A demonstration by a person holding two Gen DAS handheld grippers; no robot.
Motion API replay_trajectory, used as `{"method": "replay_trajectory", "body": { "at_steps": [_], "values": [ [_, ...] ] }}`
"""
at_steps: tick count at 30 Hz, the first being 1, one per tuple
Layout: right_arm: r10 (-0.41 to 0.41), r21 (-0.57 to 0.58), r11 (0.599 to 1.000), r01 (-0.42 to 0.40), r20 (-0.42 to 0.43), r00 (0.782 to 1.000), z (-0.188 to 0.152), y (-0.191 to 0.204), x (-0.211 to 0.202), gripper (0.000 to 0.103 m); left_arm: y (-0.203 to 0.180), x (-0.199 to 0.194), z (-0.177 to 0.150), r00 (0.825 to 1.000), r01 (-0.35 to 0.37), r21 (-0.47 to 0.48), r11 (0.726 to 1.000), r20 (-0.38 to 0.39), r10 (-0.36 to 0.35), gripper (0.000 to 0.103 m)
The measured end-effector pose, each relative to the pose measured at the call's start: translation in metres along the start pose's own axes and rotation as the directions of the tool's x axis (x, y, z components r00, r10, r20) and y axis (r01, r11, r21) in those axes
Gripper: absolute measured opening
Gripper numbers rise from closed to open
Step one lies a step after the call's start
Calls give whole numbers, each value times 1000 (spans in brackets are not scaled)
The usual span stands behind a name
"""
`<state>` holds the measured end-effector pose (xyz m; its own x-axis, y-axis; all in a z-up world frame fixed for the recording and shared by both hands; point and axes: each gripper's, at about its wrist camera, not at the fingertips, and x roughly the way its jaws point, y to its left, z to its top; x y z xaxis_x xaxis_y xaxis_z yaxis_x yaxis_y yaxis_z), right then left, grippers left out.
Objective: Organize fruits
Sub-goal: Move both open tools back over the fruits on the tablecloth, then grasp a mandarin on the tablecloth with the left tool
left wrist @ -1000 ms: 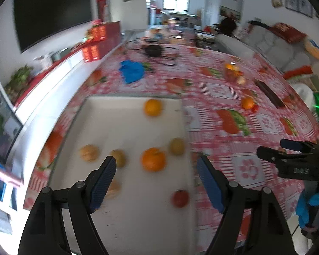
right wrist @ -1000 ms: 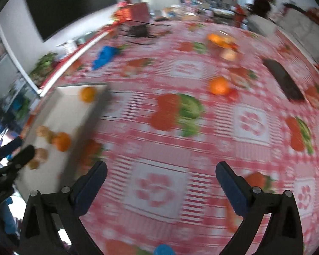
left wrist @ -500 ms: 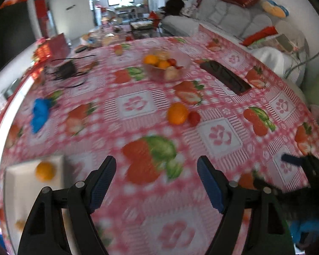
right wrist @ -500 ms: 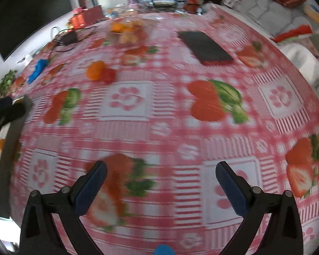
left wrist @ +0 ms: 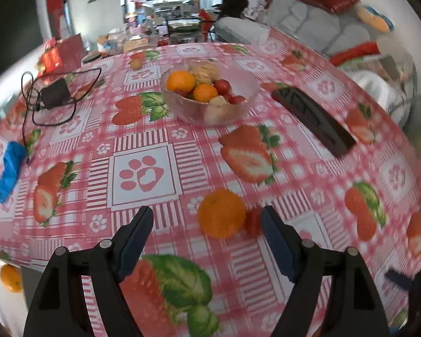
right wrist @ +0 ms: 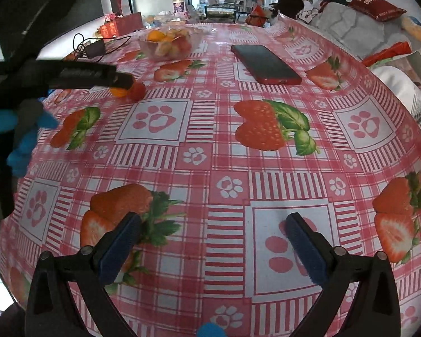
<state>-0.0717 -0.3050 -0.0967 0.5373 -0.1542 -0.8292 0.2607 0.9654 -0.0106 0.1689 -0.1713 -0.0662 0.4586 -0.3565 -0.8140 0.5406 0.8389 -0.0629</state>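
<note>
A loose orange [left wrist: 221, 213] lies on the strawberry tablecloth with a small red fruit [left wrist: 253, 221] touching its right side. My left gripper [left wrist: 206, 233] is open and empty, its jaws standing either side of the orange, just short of it. A clear bowl [left wrist: 210, 109] of oranges and small red fruits stands farther back. Another orange [left wrist: 10, 278] lies on the white tray at the lower left edge. My right gripper [right wrist: 212, 245] is open and empty over bare cloth. In the right wrist view the left gripper [right wrist: 70, 77] hides most of the orange [right wrist: 118, 92].
A dark phone [left wrist: 313, 119] lies right of the bowl, also in the right wrist view [right wrist: 265, 64]. A black charger with cable [left wrist: 54, 95] and a blue cloth [left wrist: 11, 171] lie at the left. A sofa [right wrist: 359, 25] stands beyond the table's right edge.
My left gripper has swung from over the white tray to the loose orange and closed in on it. My right gripper has moved right over the cloth. Both stay open.
</note>
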Motion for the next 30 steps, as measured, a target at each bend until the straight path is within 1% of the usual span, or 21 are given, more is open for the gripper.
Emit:
{"method": "replay_trajectory", "body": {
  "at_steps": [5, 8, 9, 10, 11, 12, 14, 17, 20, 24, 25, 27, 28, 30],
  "values": [
    [1, -4, 1000, 0, 14, 1000, -2, 0, -1, 103, 1, 12, 8, 999, 22, -61, 998, -24, -23, 80],
    [0, -5, 1000, 0, 16, 1000, -2, 1, -1, 103, -2, 15, 9, 999, 36, -70, 997, -36, -39, 72],
    [0, -5, 1000, 0, 16, 1000, -2, 1, -1, 103, -3, 14, 10, 998, 42, -68, 997, -36, -44, 65],
    [0, -5, 1000, 0, 17, 1000, -2, 1, -1, 103, -4, 14, 10, 998, 49, -68, 996, -36, -52, 53],
    [-1, -5, 1000, 1, 19, 1000, -2, 1, -1, 103, -4, 12, 10, 997, 63, -68, 996, -38, -65, 46],
    [-1, -6, 1000, 1, 20, 1000, -2, 1, -2, 103, -4, 11, 10, 997, 57, -64, 996, -40, -59, 39],
    [-2, -6, 1000, 2, 19, 1000, -2, 1, -2, 103, -4, 9, 8, 998, 47, -47, 998, -43, -50, 39],
    [-2, -8, 1000, 2, 20, 1000, -3, 1, -2, 103, 2, 3, 1, 998, 47, -53, 998, -44, -49, 39],
    [-2, -7, 1000, 2, 16, 1000, -2, 1, -1, 103, 11, -9, -14, 998, 38, -62, 997, -43, -41, 39],
    [-2, -9, 1000, 2, -5, 1000, 1, 1, 0, 103, 23, -30, -43, 1000, 10, -58, 998, -27, -11, 39],
    [-2, -9, 1000, 2, -19, 1000, 3, 1, 1, 103, 27, -39, -54, 1000, -8, -56, 998, -20, 7, 39],
    [0, -10, 1000, -1, -77, 997, 10, 1, 5, 103, 33, -49, -68, 1000, -23, -62, 998, -14, 23, 39],
    [17, -16, 1000, -18, -107, 994, 15, 3, 7, 103, 37, -56, -77, 999, -32, -69, 997, -11, 31, 39],
    [55, -27, 998, -59, -133, 990, 24, 8, 12, 103, 40, -63, -87, 999, -45, -74, 996, -3, 45, 40]
  ]
}}
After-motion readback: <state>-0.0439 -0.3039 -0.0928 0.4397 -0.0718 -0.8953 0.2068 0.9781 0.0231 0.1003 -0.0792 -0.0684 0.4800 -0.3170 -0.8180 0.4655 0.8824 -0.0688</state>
